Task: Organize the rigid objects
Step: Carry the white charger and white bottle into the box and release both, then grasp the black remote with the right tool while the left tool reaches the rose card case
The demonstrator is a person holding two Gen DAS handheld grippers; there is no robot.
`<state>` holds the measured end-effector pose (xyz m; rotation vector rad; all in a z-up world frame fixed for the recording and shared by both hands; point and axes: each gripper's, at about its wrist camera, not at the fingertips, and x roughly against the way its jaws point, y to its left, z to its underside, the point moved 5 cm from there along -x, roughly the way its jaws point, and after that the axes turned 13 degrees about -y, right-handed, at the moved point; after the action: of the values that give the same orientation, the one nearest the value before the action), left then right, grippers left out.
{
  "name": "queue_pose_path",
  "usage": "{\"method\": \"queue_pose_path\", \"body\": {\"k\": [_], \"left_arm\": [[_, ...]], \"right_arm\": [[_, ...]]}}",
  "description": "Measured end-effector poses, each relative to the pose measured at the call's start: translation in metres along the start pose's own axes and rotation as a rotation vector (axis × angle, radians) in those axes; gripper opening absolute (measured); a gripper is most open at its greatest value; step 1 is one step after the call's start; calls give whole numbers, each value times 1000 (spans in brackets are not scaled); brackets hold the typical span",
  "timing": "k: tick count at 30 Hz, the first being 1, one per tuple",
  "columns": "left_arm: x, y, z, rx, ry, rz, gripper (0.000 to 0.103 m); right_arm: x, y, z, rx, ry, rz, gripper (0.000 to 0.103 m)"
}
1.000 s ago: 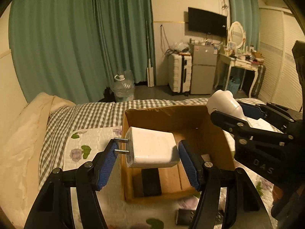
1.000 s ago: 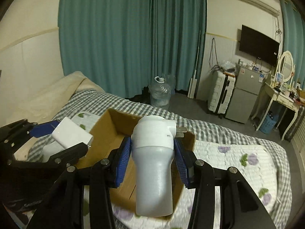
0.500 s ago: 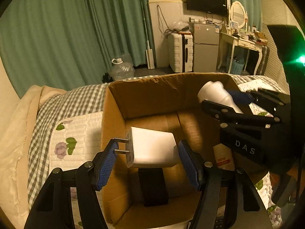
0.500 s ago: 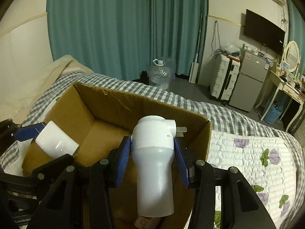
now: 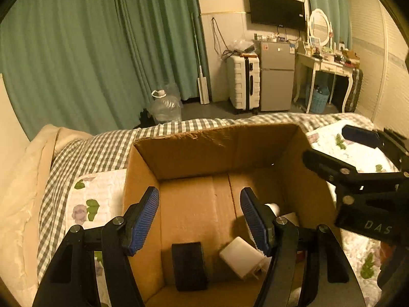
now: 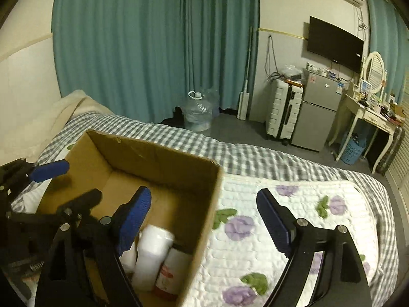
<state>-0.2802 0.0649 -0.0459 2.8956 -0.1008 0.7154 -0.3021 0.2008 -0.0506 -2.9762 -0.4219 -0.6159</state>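
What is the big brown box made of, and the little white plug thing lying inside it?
The box looks like plain corrugated cardboard: dull brown, matte, with fold creases and a slightly ragged top edge. The white charger looks like hard plastic, smooth with a faint sheen and rounded corners; its small prongs seem to be metal, though they are hard to see.

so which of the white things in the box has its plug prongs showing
The flat white charger on the box floor beside the black block; its prongs poke out low right. The other white items are rounded bottles.
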Motion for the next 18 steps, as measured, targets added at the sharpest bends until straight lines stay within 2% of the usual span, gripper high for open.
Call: {"method": "queue_pose_path", "body": {"k": [3, 8, 14, 18], "left_arm": [[20, 4, -9, -3, -19, -8, 69], [69, 16, -25, 3, -60, -20, 69], [131, 33, -29, 14, -100, -25, 69], [162, 42, -21, 9, -101, -32, 69]], "right_arm": [[20, -7, -8, 0, -7, 16, 85], [77, 1, -33, 17, -61, 0, 85], [155, 32, -50, 113, -96, 12, 85], [188, 57, -46, 158, -95, -18, 85]]}}
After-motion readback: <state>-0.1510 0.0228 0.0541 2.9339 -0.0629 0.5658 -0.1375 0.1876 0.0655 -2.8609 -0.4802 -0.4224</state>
